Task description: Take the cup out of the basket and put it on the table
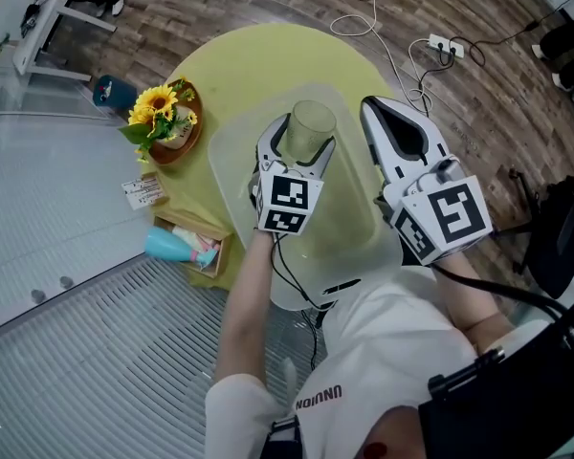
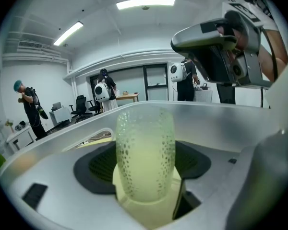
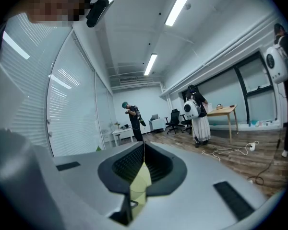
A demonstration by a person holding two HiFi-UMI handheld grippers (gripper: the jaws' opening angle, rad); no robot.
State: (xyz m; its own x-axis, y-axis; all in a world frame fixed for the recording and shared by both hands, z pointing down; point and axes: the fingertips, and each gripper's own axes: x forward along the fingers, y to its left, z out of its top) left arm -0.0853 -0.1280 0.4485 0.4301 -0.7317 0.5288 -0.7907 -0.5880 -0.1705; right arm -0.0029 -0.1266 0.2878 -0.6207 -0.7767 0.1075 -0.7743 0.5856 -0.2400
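Note:
A translucent pale-green cup (image 1: 311,124) with a dimpled wall stands upright between the jaws of my left gripper (image 1: 301,143), which is shut on it. It is over the far half of the clear plastic basket (image 1: 228,175) on the round yellow-green table (image 1: 258,55); its height above the basket floor I cannot tell. In the left gripper view the cup (image 2: 145,152) fills the gap of the left gripper (image 2: 145,186). My right gripper (image 1: 373,111) hovers at the basket's right side, its jaws closed tip to tip on nothing. The right gripper (image 3: 143,150) shows only a sliver of yellow through its gap.
A bowl of sunflowers (image 1: 163,118) sits at the table's left edge, with a card (image 1: 143,191) and a blue bottle in a box (image 1: 177,245) nearer me. Cables and a power strip (image 1: 445,46) lie on the wooden floor. People (image 3: 132,116) stand far off.

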